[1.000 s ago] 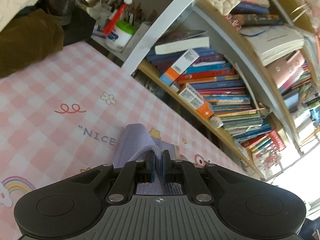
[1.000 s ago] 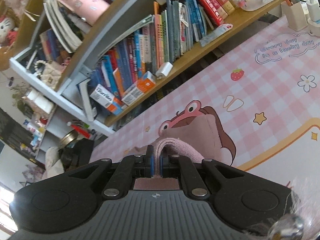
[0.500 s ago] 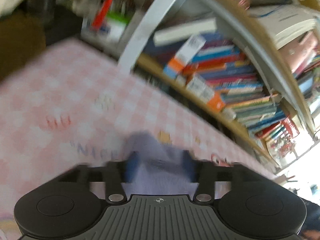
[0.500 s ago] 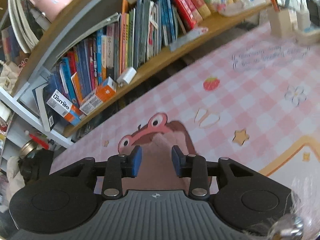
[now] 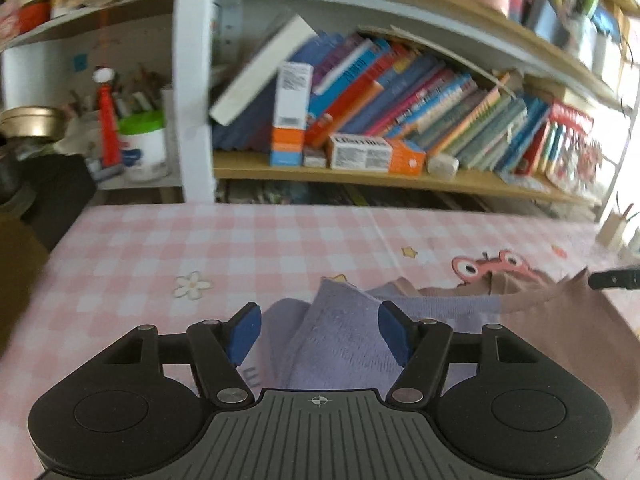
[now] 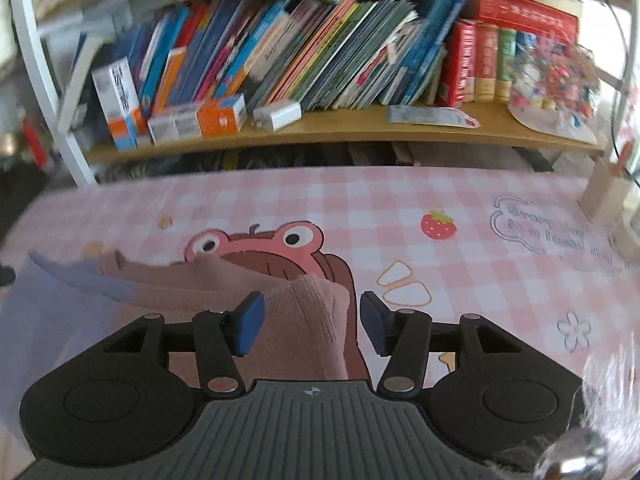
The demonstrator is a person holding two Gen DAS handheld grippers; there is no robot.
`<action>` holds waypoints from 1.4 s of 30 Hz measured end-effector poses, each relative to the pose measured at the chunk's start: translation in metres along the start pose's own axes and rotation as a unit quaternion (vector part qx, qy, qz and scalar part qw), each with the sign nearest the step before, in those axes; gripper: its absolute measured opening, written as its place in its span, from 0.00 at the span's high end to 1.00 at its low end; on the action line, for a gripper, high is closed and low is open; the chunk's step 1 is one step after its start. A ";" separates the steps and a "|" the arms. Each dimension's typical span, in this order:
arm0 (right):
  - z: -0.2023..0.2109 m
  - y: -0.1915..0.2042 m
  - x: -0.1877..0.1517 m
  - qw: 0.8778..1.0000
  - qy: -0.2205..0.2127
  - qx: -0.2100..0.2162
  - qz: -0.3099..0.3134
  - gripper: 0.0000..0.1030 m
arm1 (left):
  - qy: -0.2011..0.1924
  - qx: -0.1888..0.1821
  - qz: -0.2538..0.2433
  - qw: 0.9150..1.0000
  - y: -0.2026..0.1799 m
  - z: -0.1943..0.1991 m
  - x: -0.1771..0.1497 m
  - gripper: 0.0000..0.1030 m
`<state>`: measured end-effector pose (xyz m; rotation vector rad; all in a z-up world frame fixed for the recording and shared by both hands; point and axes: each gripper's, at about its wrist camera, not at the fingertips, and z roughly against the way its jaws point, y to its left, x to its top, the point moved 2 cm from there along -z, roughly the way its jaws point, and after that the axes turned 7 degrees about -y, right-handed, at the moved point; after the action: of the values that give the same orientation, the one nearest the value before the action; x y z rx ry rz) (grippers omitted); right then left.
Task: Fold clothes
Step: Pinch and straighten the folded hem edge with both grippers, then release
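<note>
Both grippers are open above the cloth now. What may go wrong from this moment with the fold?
1. The purple end stands up in a ridge between the open left gripper; it may flop sideways and spoil the fold.
2. The pink end is bunched between the open right gripper; a finger could snag it when pulling away.

Hardly anything here reads cleanly. On the pink checked mat [image 6: 400,200] over the tabletop, a cloud-shaped outline [image 6: 552,232] holds two lines of lettering, smeared past reading. The white-and-orange carton [image 5: 374,154] on the bookshelf [image 5: 360,176] carries printing and a barcode-like patch, too blurred to spell out. The book spines [image 6: 486,60] blur too.
</note>
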<state>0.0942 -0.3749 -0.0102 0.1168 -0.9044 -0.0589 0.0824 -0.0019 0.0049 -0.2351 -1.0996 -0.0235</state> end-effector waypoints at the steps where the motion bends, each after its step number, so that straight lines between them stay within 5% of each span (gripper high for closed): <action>1: -0.004 0.002 -0.001 1.000 0.004 -0.001 0.008 0.62 | -0.002 -0.002 -0.003 1.000 -0.001 -0.001 0.001 0.46; 2: -0.008 0.003 -0.001 1.000 0.009 -0.002 0.015 0.72 | -0.004 -0.003 -0.005 1.000 -0.002 -0.002 0.001 0.68; 3: -0.011 0.005 -0.002 1.000 0.013 -0.003 0.023 0.94 | -0.006 -0.005 -0.008 1.000 -0.003 -0.003 0.002 0.90; 4: -0.014 0.006 -0.002 0.999 0.016 -0.004 0.030 0.95 | -0.008 -0.006 -0.011 1.000 -0.003 -0.004 0.002 0.95; 10: 0.033 0.010 0.020 0.998 -0.066 0.007 0.020 0.95 | -0.020 -0.011 -0.014 1.000 -0.005 -0.009 0.007 0.95; 12: 0.025 0.010 0.028 0.997 -0.071 0.008 0.018 0.95 | 0.006 0.006 -0.017 1.000 -0.003 -0.027 0.000 0.95; 16: -0.027 0.014 0.020 0.999 -0.035 -0.009 0.028 0.95 | 0.063 0.041 -0.028 0.997 0.001 -0.065 -0.018 0.95; 20: -0.061 0.012 0.002 0.999 0.011 -0.028 0.028 0.95 | 0.078 0.058 -0.043 0.994 -0.002 -0.074 -0.029 0.91; 25: -0.061 0.013 -0.002 0.999 0.010 -0.028 0.033 0.89 | 0.080 0.056 -0.036 0.995 0.001 -0.071 -0.027 0.88; 29: -0.041 0.009 0.002 0.999 -0.009 -0.035 0.023 0.61 | 0.055 0.051 0.001 0.997 0.002 -0.050 -0.013 0.74; 34: 0.001 0.001 0.000 0.999 -0.039 -0.023 0.009 0.61 | 0.015 0.042 0.025 0.999 0.002 -0.006 -0.003 0.74; 42: 0.058 0.005 -0.031 0.999 -0.048 -0.001 0.002 0.60 | 0.019 0.047 0.021 0.999 -0.016 0.041 -0.017 0.71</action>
<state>0.0293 -0.3712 0.0016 0.1110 -0.9997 -0.0622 0.0365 -0.0108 0.0100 -0.1732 -1.0540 0.0604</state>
